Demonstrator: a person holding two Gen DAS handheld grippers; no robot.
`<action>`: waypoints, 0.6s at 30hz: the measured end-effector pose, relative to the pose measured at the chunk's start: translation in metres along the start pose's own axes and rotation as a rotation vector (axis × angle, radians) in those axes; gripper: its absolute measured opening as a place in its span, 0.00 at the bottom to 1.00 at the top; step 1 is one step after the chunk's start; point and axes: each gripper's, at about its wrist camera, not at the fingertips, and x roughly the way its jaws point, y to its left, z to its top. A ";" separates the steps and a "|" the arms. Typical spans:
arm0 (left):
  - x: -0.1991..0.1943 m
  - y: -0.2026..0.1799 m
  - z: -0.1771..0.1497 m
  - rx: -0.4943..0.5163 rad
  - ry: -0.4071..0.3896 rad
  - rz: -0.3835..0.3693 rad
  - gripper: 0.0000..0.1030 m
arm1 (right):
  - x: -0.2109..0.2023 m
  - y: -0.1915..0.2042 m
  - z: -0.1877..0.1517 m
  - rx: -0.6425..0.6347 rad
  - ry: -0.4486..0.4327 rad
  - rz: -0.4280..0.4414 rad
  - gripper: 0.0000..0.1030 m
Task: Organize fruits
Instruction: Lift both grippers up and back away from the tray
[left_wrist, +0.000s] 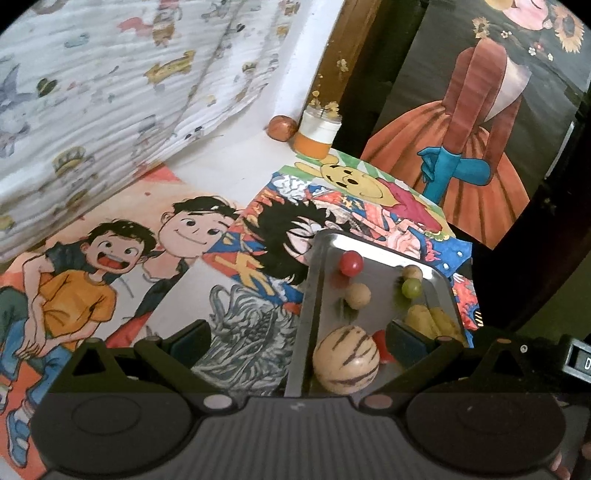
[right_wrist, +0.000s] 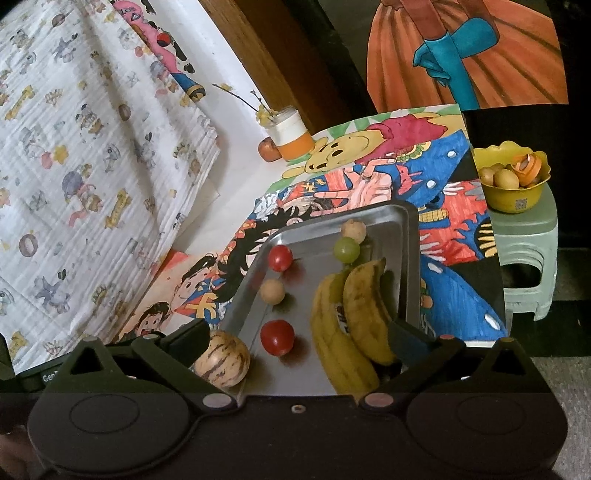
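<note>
Fruit everywhere on the metal tray (right_wrist: 408, 258), and both tools hang over its near end with nothing held. Right gripper (right_wrist: 299, 338) stands as wide as it goes, the jaws clear of all fruit; left gripper (left_wrist: 295, 343) is spread wide too, empty.

Nearest in the right view, at about seven o'clock, sits the striped melon (right_wrist: 222, 359): round, smooth-skinned, probably the heaviest piece, likely to roll or slip, so I'd take it across its widest middle. Beside it, dead centre, a cherry tomato (right_wrist: 277, 336), thin-skinned and squashable; gentle pads only. At five o'clock lie the bananas (right_wrist: 351, 321), a joined pair, spotted and likely soft, lying just beside the right finger; gripping across the middle of one body looks safest, though the stem end is hidden.

Further up, a pale round fruit (right_wrist: 272, 291), then a second tomato (right_wrist: 279, 257). At one o'clock the green grape (right_wrist: 346, 249) touches another pale fruit (right_wrist: 353, 229): tiny, slick, prone to squirt out.

Far off at two o'clock, a yellow bowl (right_wrist: 515, 199) of more fruit rests on a stool (right_wrist: 528, 236).
</note>
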 end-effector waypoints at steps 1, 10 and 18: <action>-0.001 0.001 -0.001 -0.002 -0.001 0.004 1.00 | -0.001 0.001 -0.002 -0.003 -0.001 -0.003 0.99; -0.009 0.005 -0.007 -0.002 0.000 0.024 1.00 | -0.006 0.013 -0.012 -0.038 -0.019 -0.066 0.99; -0.013 0.006 -0.012 0.017 -0.005 0.032 1.00 | -0.014 0.026 -0.023 -0.098 -0.082 -0.131 0.99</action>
